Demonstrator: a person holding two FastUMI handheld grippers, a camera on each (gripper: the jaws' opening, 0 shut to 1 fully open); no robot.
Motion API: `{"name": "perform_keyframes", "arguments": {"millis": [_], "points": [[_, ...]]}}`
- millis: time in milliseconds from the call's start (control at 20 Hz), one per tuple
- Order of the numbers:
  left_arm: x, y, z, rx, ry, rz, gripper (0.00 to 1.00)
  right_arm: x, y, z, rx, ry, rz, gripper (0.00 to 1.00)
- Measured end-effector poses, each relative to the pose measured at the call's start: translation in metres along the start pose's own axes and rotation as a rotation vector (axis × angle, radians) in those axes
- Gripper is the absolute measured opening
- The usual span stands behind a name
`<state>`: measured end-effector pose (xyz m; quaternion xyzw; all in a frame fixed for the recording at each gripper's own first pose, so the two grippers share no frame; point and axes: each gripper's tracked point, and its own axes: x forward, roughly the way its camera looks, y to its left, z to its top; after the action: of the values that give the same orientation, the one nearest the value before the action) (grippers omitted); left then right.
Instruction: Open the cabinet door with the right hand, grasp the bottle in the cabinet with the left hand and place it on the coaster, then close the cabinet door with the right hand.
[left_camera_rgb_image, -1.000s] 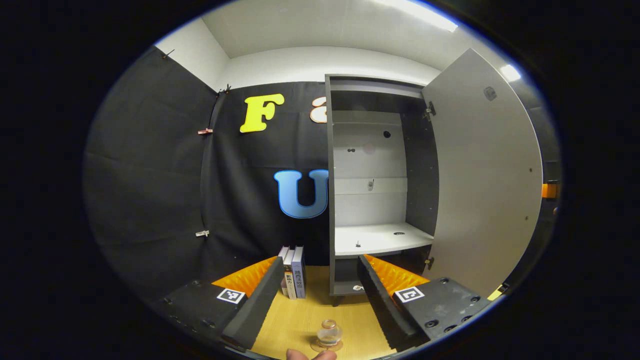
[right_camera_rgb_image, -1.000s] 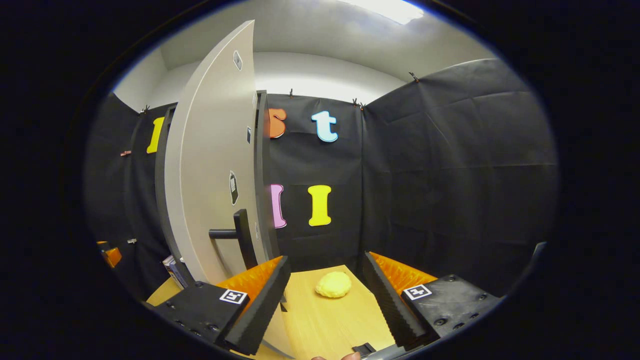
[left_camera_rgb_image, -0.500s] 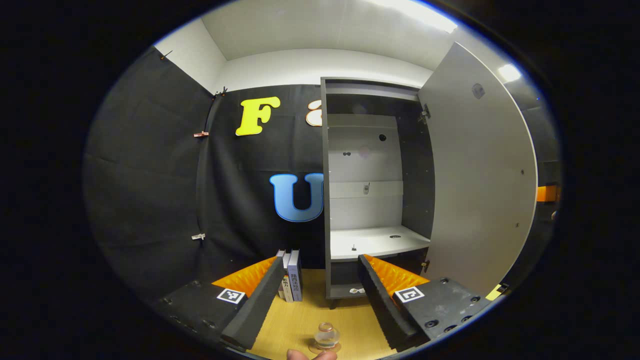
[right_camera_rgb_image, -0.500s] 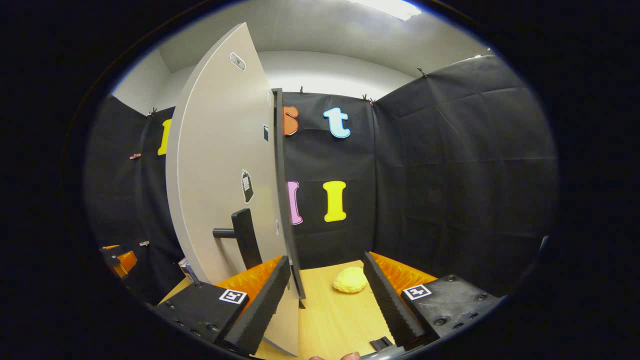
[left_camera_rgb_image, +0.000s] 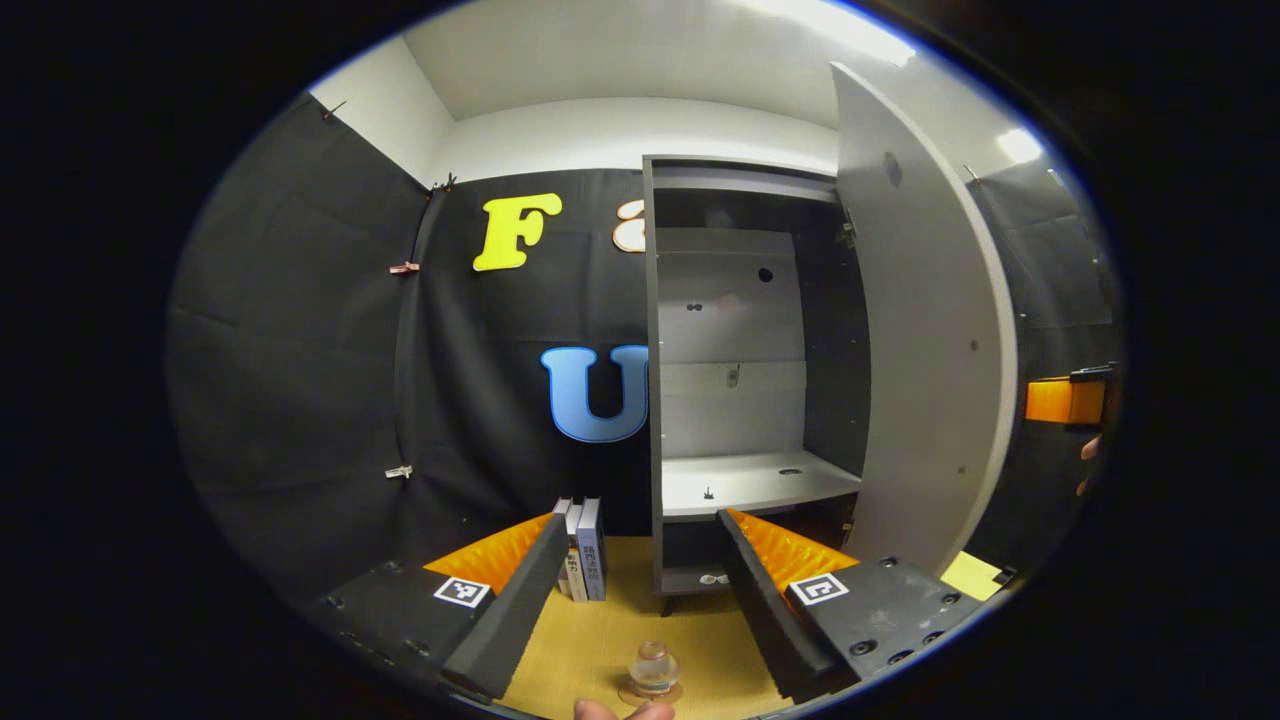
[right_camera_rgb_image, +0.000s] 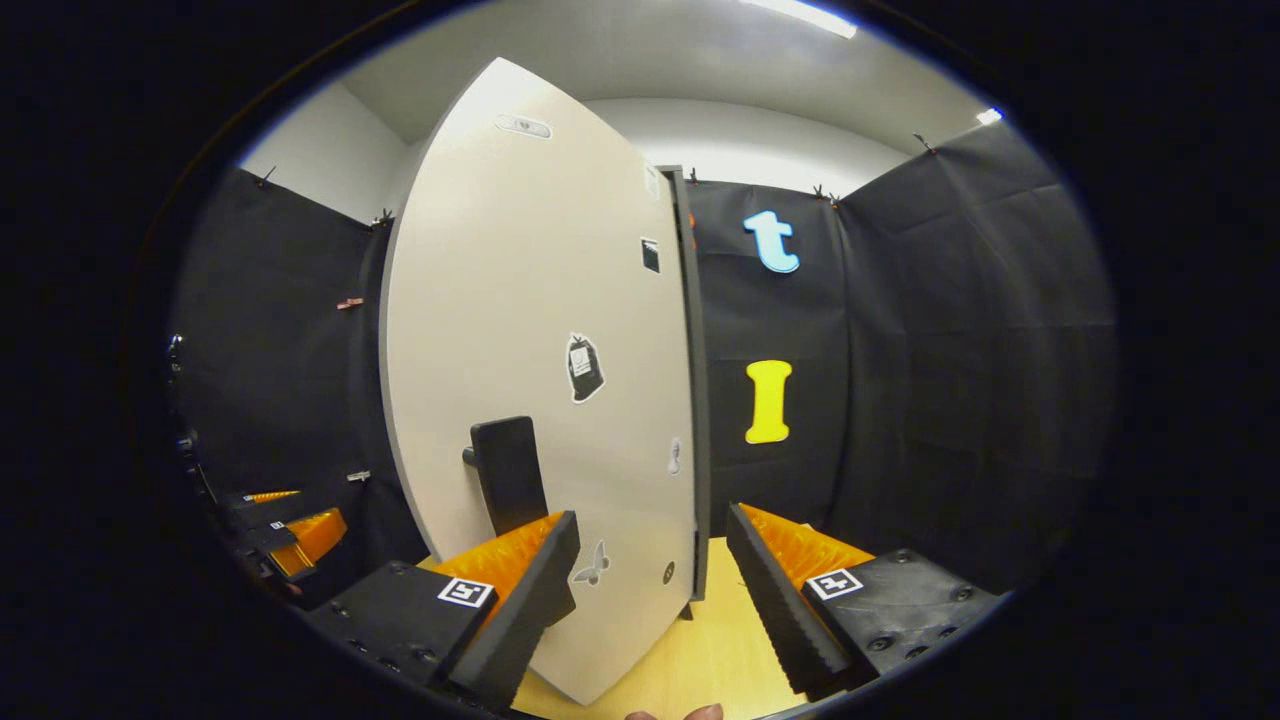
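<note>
Left gripper view: the left hand-held gripper (left_camera_rgb_image: 632, 585) sat with its jaws wide apart and nothing between them. The small glass bottle (left_camera_rgb_image: 654, 668) stood on its coaster (left_camera_rgb_image: 628, 693) at the bottom centre, on the desk (left_camera_rgb_image: 600, 640). The cabinet (left_camera_rgb_image: 750, 380) in the middle had a bare shelf. Glass that size looked light but slick and breakable, so I'd grip the body, not the neck.

Right gripper view: the right hand-held gripper (right_camera_rgb_image: 652, 580) was also spread open, gripping nothing. The cabinet door (right_camera_rgb_image: 540, 400) filled centre-left, half swung. Its dark handle (right_camera_rgb_image: 508, 472) sat just above the left finger (right_camera_rgb_image: 520, 590). A stiff panel, probably easy to push; the flat face or handle both work.
</note>
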<state>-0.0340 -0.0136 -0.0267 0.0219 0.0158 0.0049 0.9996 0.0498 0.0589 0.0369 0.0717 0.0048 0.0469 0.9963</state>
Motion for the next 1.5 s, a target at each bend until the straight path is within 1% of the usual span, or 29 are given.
{"name": "perform_keyframes", "arguments": {"millis": [50, 100, 200, 350, 400, 450, 550, 750, 900, 1050, 1200, 1300, 1500], "points": [[-0.001, 0.001, 0.000, 0.000, 0.001, 0.003, 0.93, 0.004, 0.010, 0.001, 0.008, -0.003, 0.028, 1.00], [-0.001, 0.001, 0.000, 0.000, 0.002, 0.003, 0.93, 0.005, 0.019, 0.001, 0.017, -0.003, 0.054, 0.98], [-0.001, 0.001, -0.001, 0.000, 0.004, 0.003, 0.93, 0.008, 0.030, 0.001, 0.040, -0.004, 0.087, 0.98], [-0.002, 0.000, 0.001, 0.005, 0.000, 0.003, 0.93, 0.013, 0.035, -0.001, 0.039, -0.003, 0.096, 0.98], [-0.003, -0.001, 0.003, 0.006, -0.003, 0.002, 0.93, 0.015, 0.037, -0.003, 0.040, 0.001, 0.096, 1.00], [-0.003, -0.001, 0.004, 0.007, -0.004, 0.000, 0.93, 0.018, 0.039, -0.004, 0.046, 0.005, 0.098, 0.98], [-0.003, -0.002, 0.003, 0.009, -0.003, 0.000, 0.93, 0.023, 0.047, -0.008, 0.058, 0.015, 0.106, 0.98], [-0.004, -0.003, 0.002, 0.008, 0.002, -0.002, 0.93, 0.040, 0.064, -0.012, 0.046, 0.025, 0.136, 0.96], [-0.010, -0.004, 0.005, 0.011, 0.003, 0.000, 0.93, 0.043, 0.076, -0.012, 0.062, 0.029, 0.158, 0.98], [-0.010, -0.004, 0.007, 0.011, -0.006, -0.002, 0.93, 0.041, 0.067, -0.003, 0.051, -0.010, 0.134, 0.98], [-0.008, -0.005, 0.007, 0.006, -0.006, -0.004, 0.93, 0.040, 0.052, 0.003, 0.048, -0.045, 0.074, 0.98], [-0.005, -0.008, 0.008, 0.000, -0.007, -0.012, 0.93, 0.041, 0.043, -0.001, 0.050, -0.037, 0.046, 0.98], [-0.005, -0.017, 0.015, -0.001, -0.020, -0.031, 0.93, 0.036, 0.024, -0.009, -0.061, -0.015, -0.019, 0.98]]}}
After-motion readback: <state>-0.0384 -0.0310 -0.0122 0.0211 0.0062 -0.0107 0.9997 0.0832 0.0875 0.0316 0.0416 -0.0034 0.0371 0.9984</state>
